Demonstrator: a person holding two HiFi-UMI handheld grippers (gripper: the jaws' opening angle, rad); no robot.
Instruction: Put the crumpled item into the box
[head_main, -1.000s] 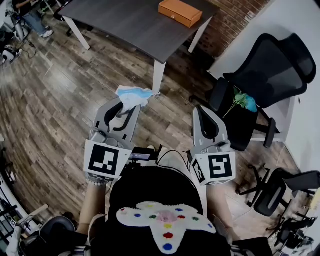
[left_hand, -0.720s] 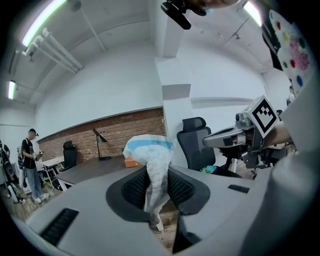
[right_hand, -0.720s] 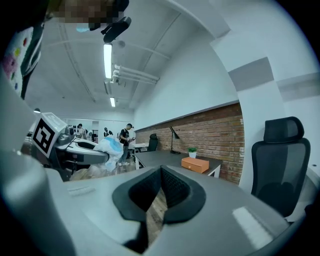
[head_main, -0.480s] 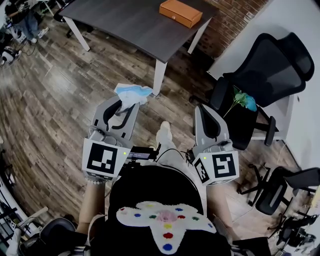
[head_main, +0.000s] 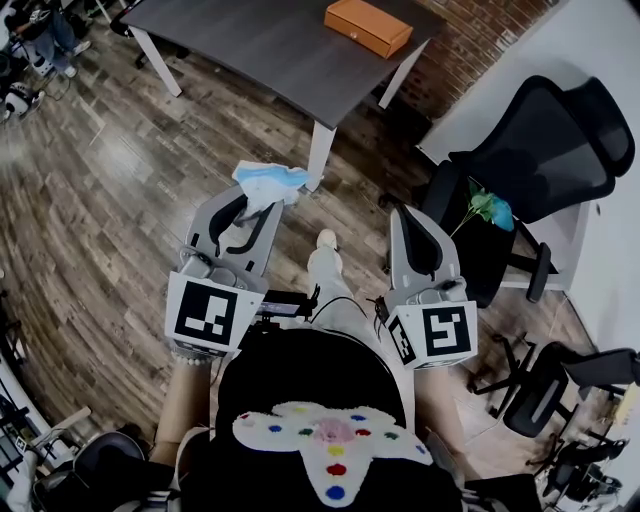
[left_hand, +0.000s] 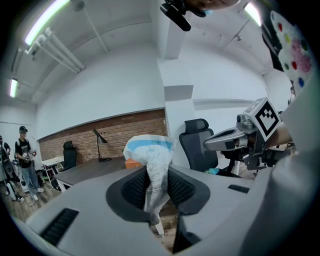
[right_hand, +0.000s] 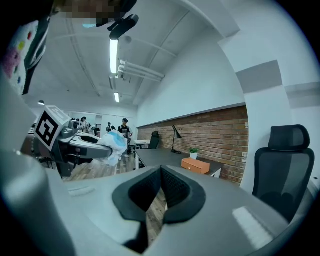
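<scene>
Clamped between the left gripper (head_main: 248, 214) fingers (left_hand: 131, 189): crumpled white-and-blue item (head_main: 268, 184), bunched end sticking out toward 12 o'clock, above the wooden floor (head_main: 90, 200). At 3 o'clock of it, right gripper (head_main: 412, 218), fingers (right_hand: 177, 192) pressed together on nothing. At 12 o'clock, orange box (head_main: 368, 26) on the dark desk (head_main: 240, 40), well apart from the item.
</scene>
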